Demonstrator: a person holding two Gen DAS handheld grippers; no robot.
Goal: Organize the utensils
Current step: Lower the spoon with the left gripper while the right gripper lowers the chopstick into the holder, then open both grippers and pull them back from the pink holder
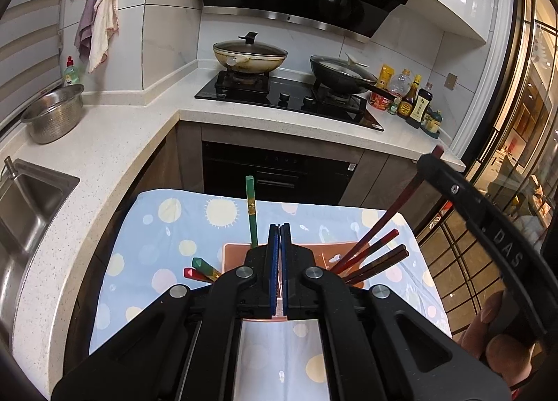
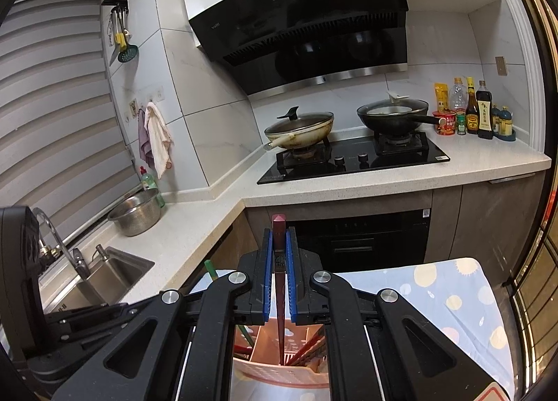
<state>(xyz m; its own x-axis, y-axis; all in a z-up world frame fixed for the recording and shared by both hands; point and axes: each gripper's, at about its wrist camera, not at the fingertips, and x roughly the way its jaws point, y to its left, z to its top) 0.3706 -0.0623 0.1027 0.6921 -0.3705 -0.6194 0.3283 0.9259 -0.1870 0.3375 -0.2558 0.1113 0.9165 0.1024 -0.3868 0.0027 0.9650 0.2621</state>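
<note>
Chopstick (image 2: 279,282), dark red, upright in my right gripper (image 2: 279,244) over the pink holder (image 2: 279,378); my left gripper (image 1: 279,237) is closed, empty.

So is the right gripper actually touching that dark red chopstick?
Touching. In the right wrist view the right gripper has both blue pads closed against the dark red chopstick, no gap on either side.

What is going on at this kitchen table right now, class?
A person is sorting chopsticks into a pink utensil holder on a cloth-covered table. The right hand-held gripper is shut on a dark red chopstick, whose lower end reaches down into the holder. The left hand-held gripper is shut at the holder's near wall. Green chopsticks and dark red ones already stand inside.
</note>
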